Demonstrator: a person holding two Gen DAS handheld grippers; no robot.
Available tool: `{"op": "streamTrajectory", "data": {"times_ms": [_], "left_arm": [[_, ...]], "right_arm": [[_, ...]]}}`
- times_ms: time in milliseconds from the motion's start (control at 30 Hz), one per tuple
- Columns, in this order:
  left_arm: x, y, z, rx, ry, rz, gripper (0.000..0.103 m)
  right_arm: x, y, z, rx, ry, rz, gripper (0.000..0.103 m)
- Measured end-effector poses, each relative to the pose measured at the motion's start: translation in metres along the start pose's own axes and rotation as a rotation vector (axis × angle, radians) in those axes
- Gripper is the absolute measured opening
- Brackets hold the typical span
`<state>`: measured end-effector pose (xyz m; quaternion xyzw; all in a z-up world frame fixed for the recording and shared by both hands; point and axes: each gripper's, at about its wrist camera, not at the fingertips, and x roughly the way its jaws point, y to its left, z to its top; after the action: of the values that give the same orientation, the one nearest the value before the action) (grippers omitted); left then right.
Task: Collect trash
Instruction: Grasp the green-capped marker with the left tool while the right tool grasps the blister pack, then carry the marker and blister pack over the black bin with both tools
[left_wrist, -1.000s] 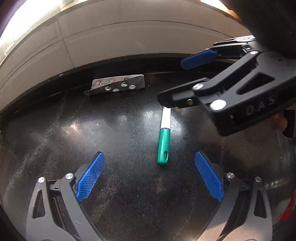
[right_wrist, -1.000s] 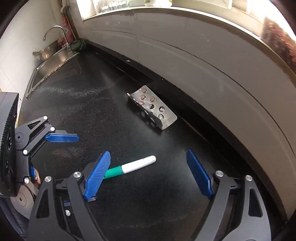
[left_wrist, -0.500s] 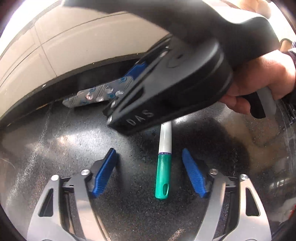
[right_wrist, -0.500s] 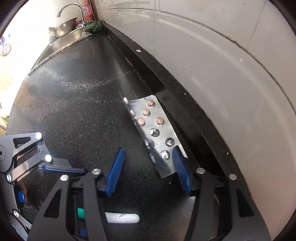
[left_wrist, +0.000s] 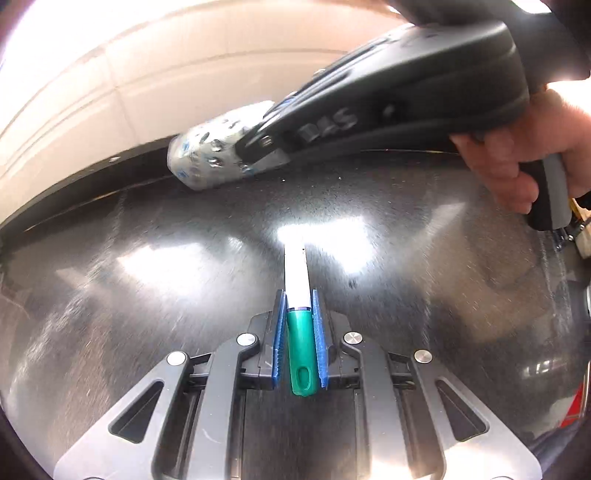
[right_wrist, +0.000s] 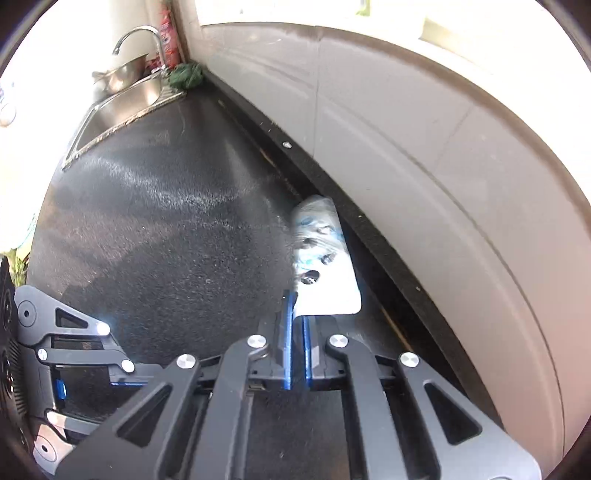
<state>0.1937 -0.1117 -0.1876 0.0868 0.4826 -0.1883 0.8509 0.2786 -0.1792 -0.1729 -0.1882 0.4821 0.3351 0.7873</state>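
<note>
A green and white marker (left_wrist: 298, 317) lies lengthwise between the blue pads of my left gripper (left_wrist: 299, 301), which is shut on it just above the black countertop (left_wrist: 184, 280). My right gripper (right_wrist: 296, 301) is shut on the near end of a silver pill blister pack (right_wrist: 321, 258), held near the wall. In the left wrist view the blister pack (left_wrist: 210, 155) sticks out from the right gripper (left_wrist: 258, 147) at the back, and a hand holds that gripper's handle. The left gripper's body (right_wrist: 74, 350) shows at the lower left of the right wrist view.
A pale tiled wall (right_wrist: 424, 147) runs along the counter's back edge. A steel sink (right_wrist: 122, 103) with a tap, a metal bowl (right_wrist: 118, 77) and a green cloth (right_wrist: 186, 75) sit at the far end.
Both grippers closed: the left on the marker, the right on the blister pack, which now is lifted and turned with its printed back showing.
</note>
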Motion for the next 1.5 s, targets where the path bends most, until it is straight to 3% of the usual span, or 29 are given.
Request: {"op": "streamTrajectory", "data": {"times_ms": [533, 767, 1000, 1133, 1267, 1500], "left_arm": [[-0.118, 0.006, -0.08, -0.122, -0.048, 0.109, 0.014], [-0.142, 0.001, -0.109, -0.153, -0.075, 0.136, 0.014], [-0.175, 0.028, -0.144, -0.229, -0.117, 0.196, 0.014], [-0.204, 0.06, -0.173, -0.314, -0.137, 0.275, 0.014], [-0.237, 0.1, -0.221, -0.444, -0.143, 0.374, 0.014], [-0.291, 0.164, -0.335, -0.707, -0.097, 0.555, 0.014]], "right_arm": [[-0.095, 0.099, -0.084, 0.167, -0.074, -0.036, 0.005], [-0.112, 0.138, -0.094, 0.15, -0.085, -0.038, 0.005], [-0.117, 0.177, -0.071, 0.084, -0.111, -0.014, 0.005], [-0.109, 0.219, -0.044, 0.003, -0.122, 0.043, 0.005], [-0.094, 0.28, -0.01, -0.108, -0.127, 0.131, 0.005], [-0.068, 0.418, 0.04, -0.331, -0.112, 0.329, 0.005]]}}
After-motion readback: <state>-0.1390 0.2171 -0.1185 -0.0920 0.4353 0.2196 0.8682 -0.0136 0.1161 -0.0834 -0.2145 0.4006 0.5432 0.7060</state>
